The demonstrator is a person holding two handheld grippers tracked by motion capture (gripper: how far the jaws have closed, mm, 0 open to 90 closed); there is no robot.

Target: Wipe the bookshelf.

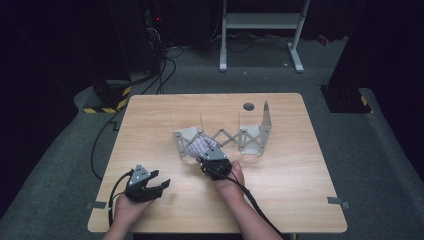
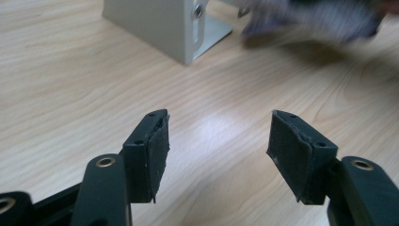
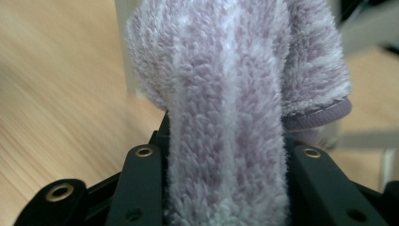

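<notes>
- The right gripper (image 1: 212, 161) has its jaws closed partway on a fluffy lilac striped cloth (image 3: 226, 117); in the right gripper view the folded pile fills the gap between them, so the grip looks firm
- The cloth (image 1: 200, 147) sits at the near left end of the rack (image 1: 250, 135), a grey metal folding rack with a scissor lattice and thin upright rods, standing mid-table (image 1: 300, 165); whether the cloth rests on the rack's left plate or just touches it I cannot tell
- The left gripper (image 1: 161, 185) lies idle near the front left of the table, jaws wide apart with nothing between the pads (image 2: 157, 155); its view looks across bare wood to the rack's corner (image 2: 164, 23)
- The step in hand seems to be placing the cloth on the rack: keep the squeeze steady, since soft pile slips easily
- Lift the cloth clear of the rods before moving sideways, or a fold could snag and drag the light rack
- Lower it square to a slot, letting go only once the weight rests on the rack
- If the rack shifts, the free left gripper could brace its near plate
</notes>
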